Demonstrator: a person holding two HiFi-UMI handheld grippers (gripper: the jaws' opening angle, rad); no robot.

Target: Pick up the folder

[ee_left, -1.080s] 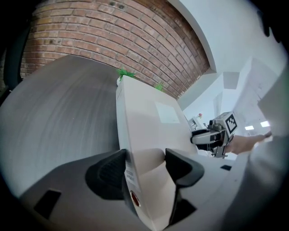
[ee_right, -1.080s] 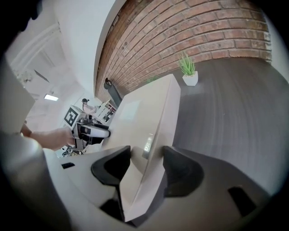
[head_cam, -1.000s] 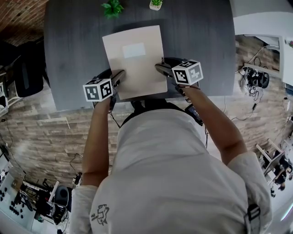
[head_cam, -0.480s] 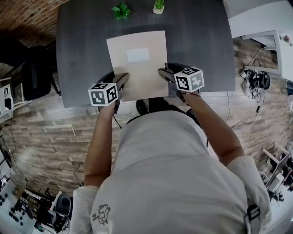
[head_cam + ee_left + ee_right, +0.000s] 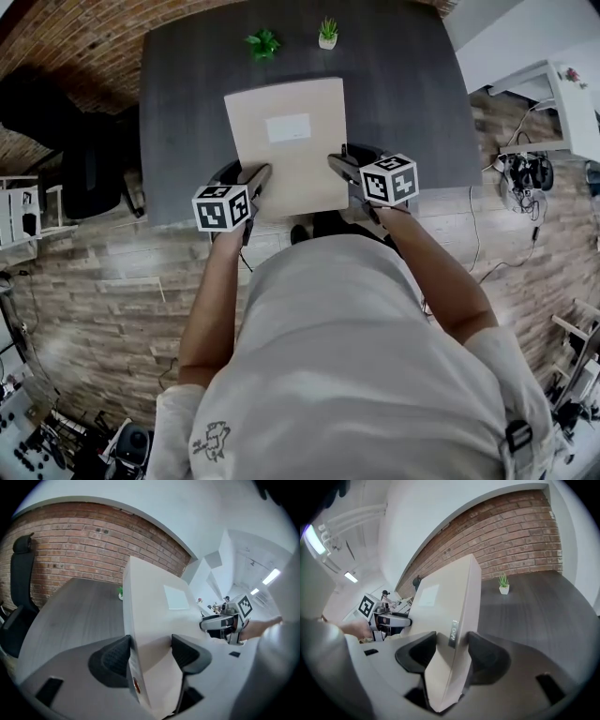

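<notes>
The folder (image 5: 287, 142) is beige with a pale label and is held above the dark grey desk (image 5: 187, 103). My left gripper (image 5: 259, 176) is shut on its near left edge, and my right gripper (image 5: 336, 163) is shut on its near right edge. In the left gripper view the folder (image 5: 154, 620) stands between both pads (image 5: 185, 652), with the right gripper (image 5: 212, 623) beyond. The right gripper view has the folder (image 5: 450, 616) clamped between its pads (image 5: 480, 654), its thick edge turned toward the camera, with the left gripper (image 5: 401, 620) beyond.
Two small potted plants (image 5: 263, 42) (image 5: 327, 32) stand at the desk's far edge. A black chair (image 5: 89, 173) is to the left of the desk, a brick wall behind. A white table (image 5: 581, 103) and cables (image 5: 520, 169) lie at the right.
Both grippers have risen together with the folder, lifting it off the desk. The desk looks smaller and farther below than a second ago.
</notes>
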